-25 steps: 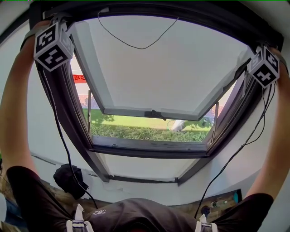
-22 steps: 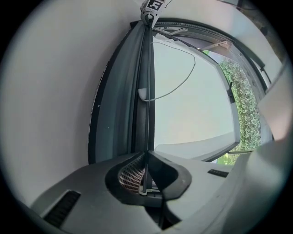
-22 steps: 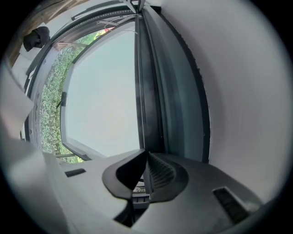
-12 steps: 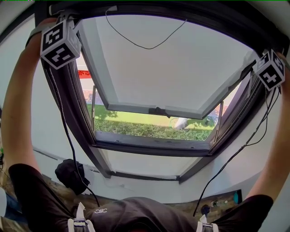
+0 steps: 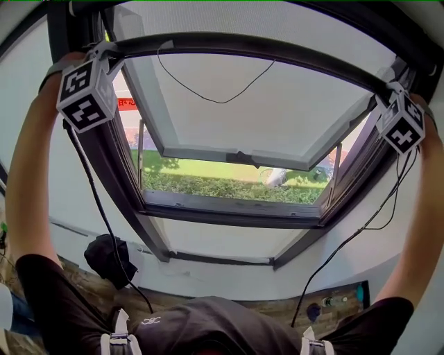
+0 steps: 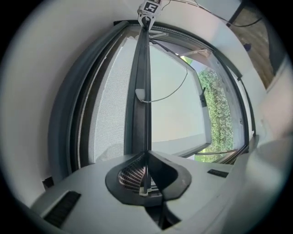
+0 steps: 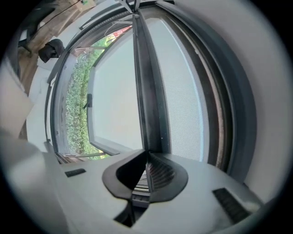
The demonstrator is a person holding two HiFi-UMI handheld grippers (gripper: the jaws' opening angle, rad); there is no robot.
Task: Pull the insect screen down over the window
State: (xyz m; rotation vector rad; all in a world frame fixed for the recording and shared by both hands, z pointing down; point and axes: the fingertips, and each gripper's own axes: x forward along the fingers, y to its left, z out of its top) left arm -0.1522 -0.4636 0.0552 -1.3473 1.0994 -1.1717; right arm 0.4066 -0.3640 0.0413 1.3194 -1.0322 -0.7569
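Observation:
The insect screen's dark pull bar spans the window from left to right, a little below the top frame. Grey mesh shows above it. My left gripper is shut on the bar's left end, and the bar runs straight out from between its jaws. My right gripper is shut on the bar's right end, with the pads pinching its edge. Mesh lies to the frame side of the bar in both gripper views.
The glass sash is swung outward, with a green hedge beyond it. A thin black cord sags under the bar. A black bag lies on the floor at lower left. Gripper cables hang down both sides.
The pull bar has come away from the top frame and moved down with both grippers on it. A strip of mesh now shows above it.

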